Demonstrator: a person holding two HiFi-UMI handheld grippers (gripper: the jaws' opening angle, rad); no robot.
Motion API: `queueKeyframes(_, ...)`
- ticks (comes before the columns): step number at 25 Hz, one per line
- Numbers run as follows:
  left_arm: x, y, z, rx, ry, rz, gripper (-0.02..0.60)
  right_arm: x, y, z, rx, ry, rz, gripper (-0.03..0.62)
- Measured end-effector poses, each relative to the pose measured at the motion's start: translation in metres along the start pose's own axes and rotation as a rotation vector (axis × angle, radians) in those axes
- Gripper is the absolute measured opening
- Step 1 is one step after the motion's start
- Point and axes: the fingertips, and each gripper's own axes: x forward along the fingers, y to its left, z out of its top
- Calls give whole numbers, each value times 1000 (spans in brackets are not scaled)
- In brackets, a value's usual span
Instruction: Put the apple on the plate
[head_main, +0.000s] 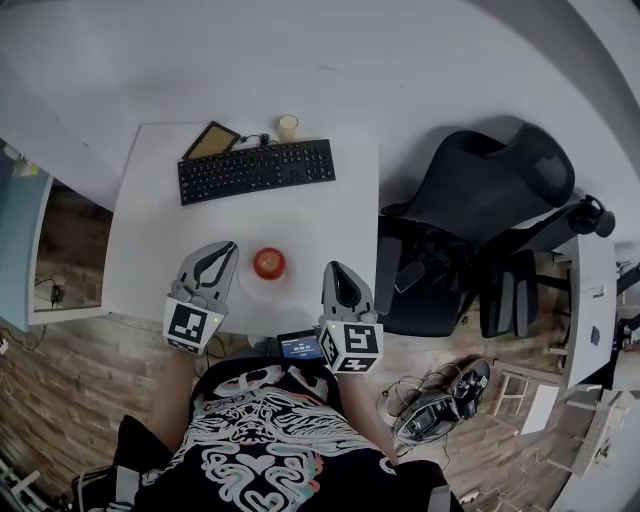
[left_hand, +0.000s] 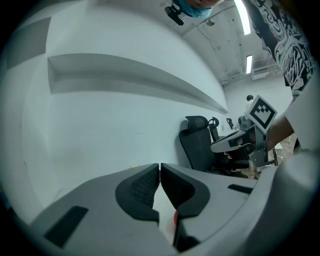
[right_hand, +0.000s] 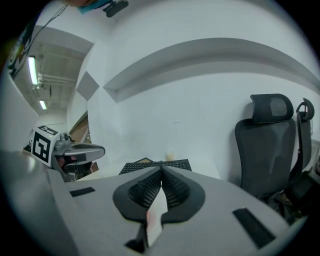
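Observation:
A red apple (head_main: 268, 262) rests on a small white plate (head_main: 249, 289) near the front edge of the white desk (head_main: 150, 250). My left gripper (head_main: 228, 247) is just left of the plate and my right gripper (head_main: 333, 268) just right of it, both shut with nothing between the pads. Neither touches the apple. In the left gripper view the jaws (left_hand: 160, 166) meet, and a sliver of the apple (left_hand: 175, 216) shows below them. The right gripper view shows its jaws (right_hand: 161, 170) closed too, with a reddish blur of the apple (right_hand: 148, 216) beneath.
A black keyboard (head_main: 256, 170), a tablet (head_main: 211, 141) and a cup (head_main: 288, 127) sit at the desk's back. A black office chair (head_main: 480, 220) stands to the right. A small device (head_main: 300, 346) lies by the person's waist. Cables and shoes (head_main: 440, 400) lie on the floor.

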Motion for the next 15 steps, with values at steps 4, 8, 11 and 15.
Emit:
queueKeyframes(4,-1,-3,-1,3,8,5,26,-8,-3,1,7,-6,-7,29)
queueKeyframes(8,-4,-2,0,-28,-1,26,26,-15,-8,1,3,-6,-21,29)
queueKeyframes(11,-7,-1,6,-26,-15,43,26,-17,-10,2,5,-12,-24,29)
queueKeyframes(15,-9,-1,5,-23,-16,48,26,-19,-9,3,8,-16,-21,29)
